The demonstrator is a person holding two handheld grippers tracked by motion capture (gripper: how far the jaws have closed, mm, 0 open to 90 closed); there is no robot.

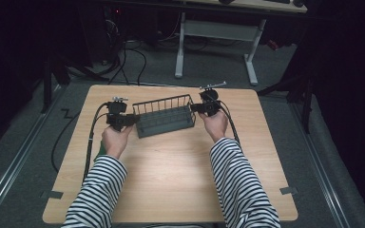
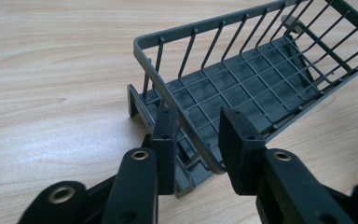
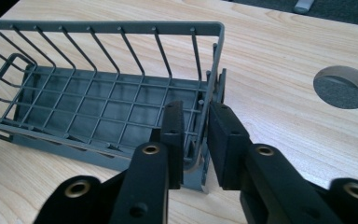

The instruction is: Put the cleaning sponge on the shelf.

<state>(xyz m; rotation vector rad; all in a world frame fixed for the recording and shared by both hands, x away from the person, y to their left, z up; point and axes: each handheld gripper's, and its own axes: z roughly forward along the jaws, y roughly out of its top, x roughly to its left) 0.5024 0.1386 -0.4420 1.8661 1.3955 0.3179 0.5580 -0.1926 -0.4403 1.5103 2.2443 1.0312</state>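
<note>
A wooden table [image 1: 171, 166] carries a grey wire basket [image 1: 165, 115]. The right gripper [image 3: 196, 135] has its jaws clamped on one end wall; the left gripper [image 2: 199, 140] straddles the opposite rim, jaws apart.

Your striped forearms rise from the bottom of the high view, spread apart toward mid-frame. Your left gripper [image 2: 198, 144] sits left of centre, jaws parted around a rim; your right gripper [image 3: 196, 140], right of centre, has its jaws pinched nearly together on one.
</note>
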